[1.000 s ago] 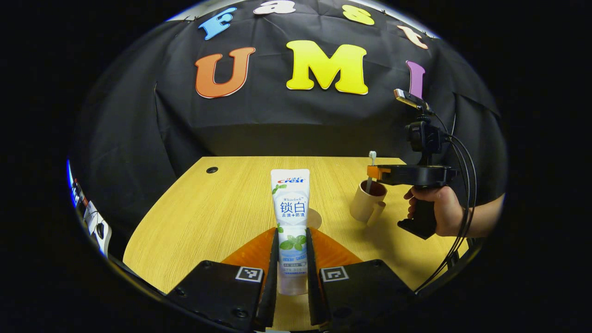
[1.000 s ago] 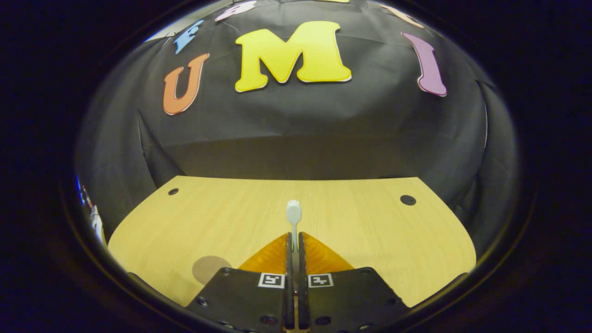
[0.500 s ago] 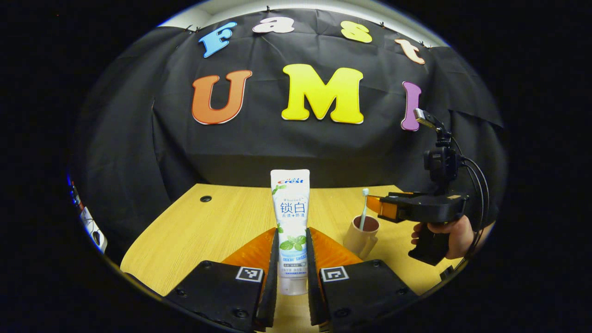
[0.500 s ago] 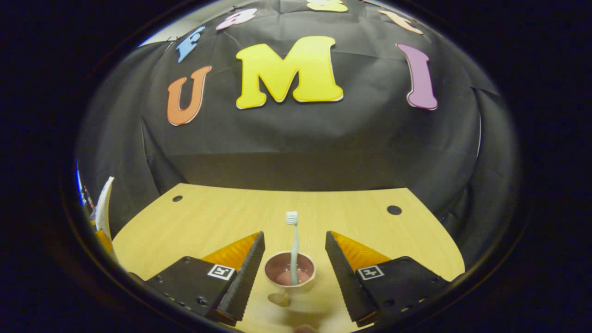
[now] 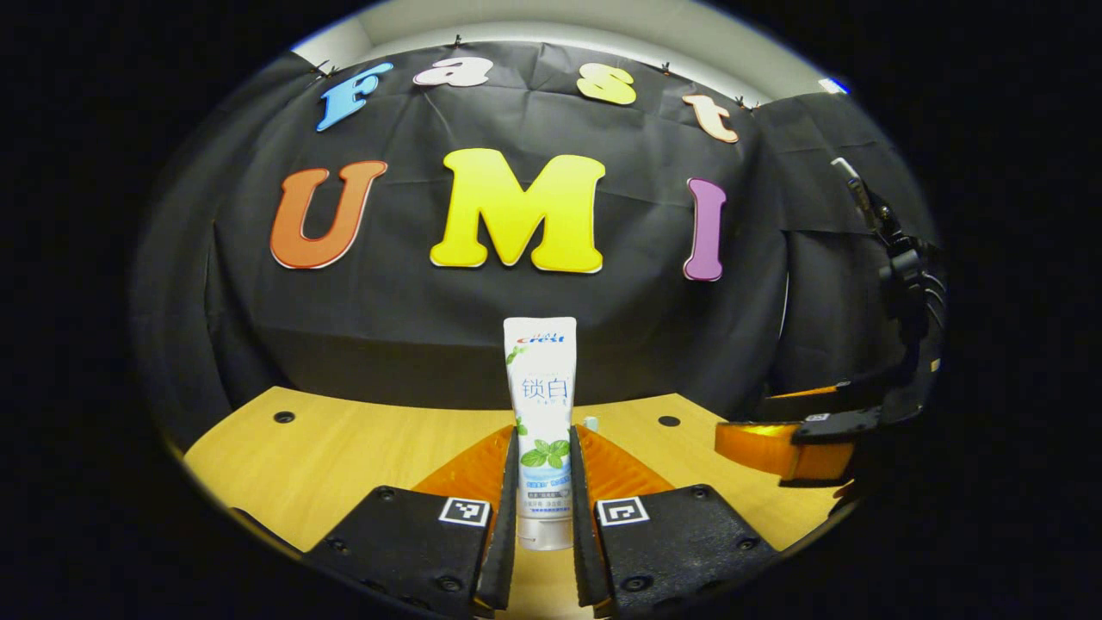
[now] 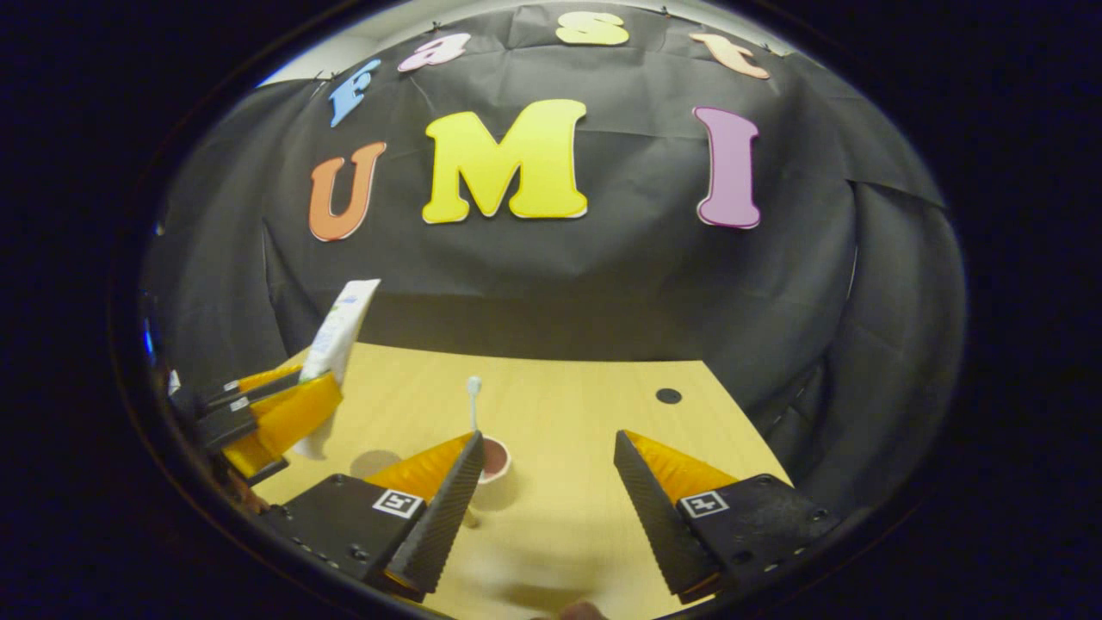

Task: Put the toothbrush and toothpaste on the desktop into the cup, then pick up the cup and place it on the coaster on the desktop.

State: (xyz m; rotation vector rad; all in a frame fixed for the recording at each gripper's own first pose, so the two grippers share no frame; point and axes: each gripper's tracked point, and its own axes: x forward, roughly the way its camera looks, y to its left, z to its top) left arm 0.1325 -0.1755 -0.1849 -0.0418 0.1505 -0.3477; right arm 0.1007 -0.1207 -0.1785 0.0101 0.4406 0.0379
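Currently: one toothpaste (image 5: 541, 413), upright, clamped between the left gripper (image 5: 541, 482) jaws, raised over the worktop (image 6: 568, 482); one toothbrush (image 6: 473, 400) standing in one cup (image 6: 494, 458); one coaster (image 6: 374, 463) (beside the cup). Right gripper (image 6: 544, 491) jaws apart, holding nothing. Step in hand: toothpaste to cup; next calls for lowering it in beside the brush
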